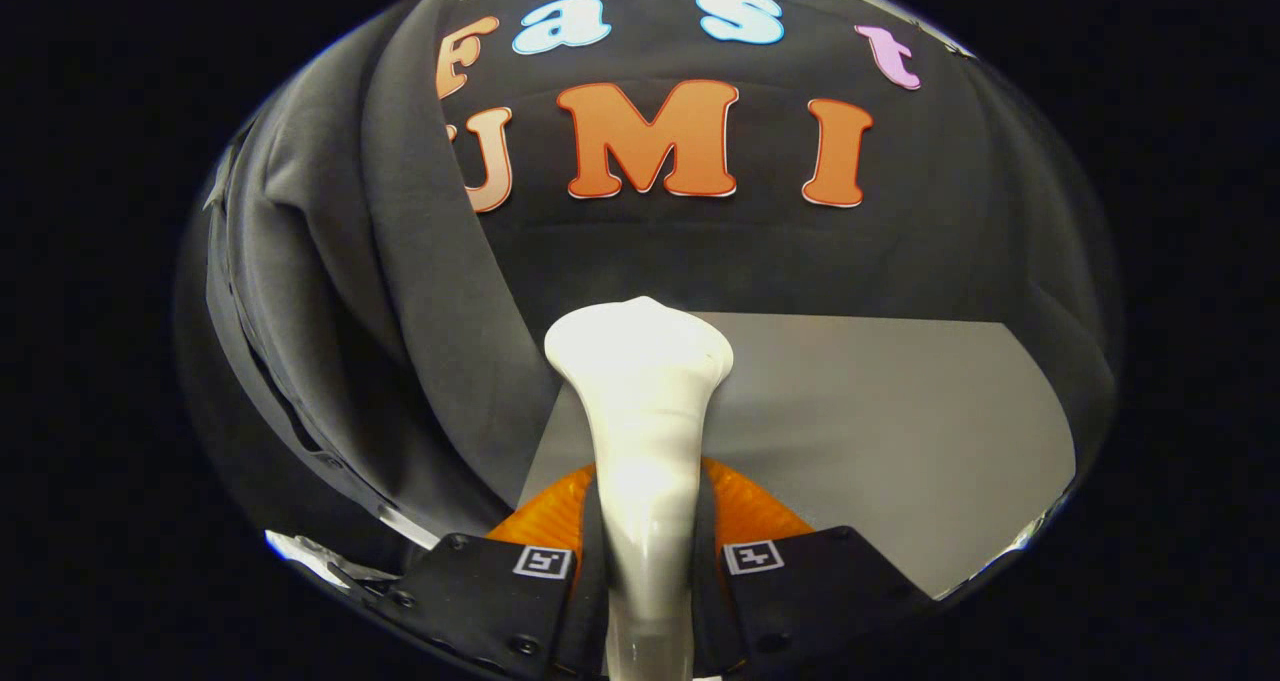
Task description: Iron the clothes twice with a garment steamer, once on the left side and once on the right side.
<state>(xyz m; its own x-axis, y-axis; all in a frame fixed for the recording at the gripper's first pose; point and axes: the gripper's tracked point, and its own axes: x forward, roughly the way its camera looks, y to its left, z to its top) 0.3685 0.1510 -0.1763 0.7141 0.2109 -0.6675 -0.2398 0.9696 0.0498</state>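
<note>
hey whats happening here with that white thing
A person is working a hand-held gripper whose two fingers are clamped on the handle of a white garment steamer. The steamer's head points forward, over a grey table. A dark grey garment hangs to the left of the steamer head, close by; whether the head touches the cloth cannot be told.

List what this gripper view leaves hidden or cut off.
- Garment steamer: its lower handle is cut off between the gripper's fingers, which clamp it; its front face points away from the camera.
- Dark grey garment: its far side and hem run out of sight.
- Grey table: the near part is covered by the steamer and fingers.
- Steam: none can be made out.
</note>
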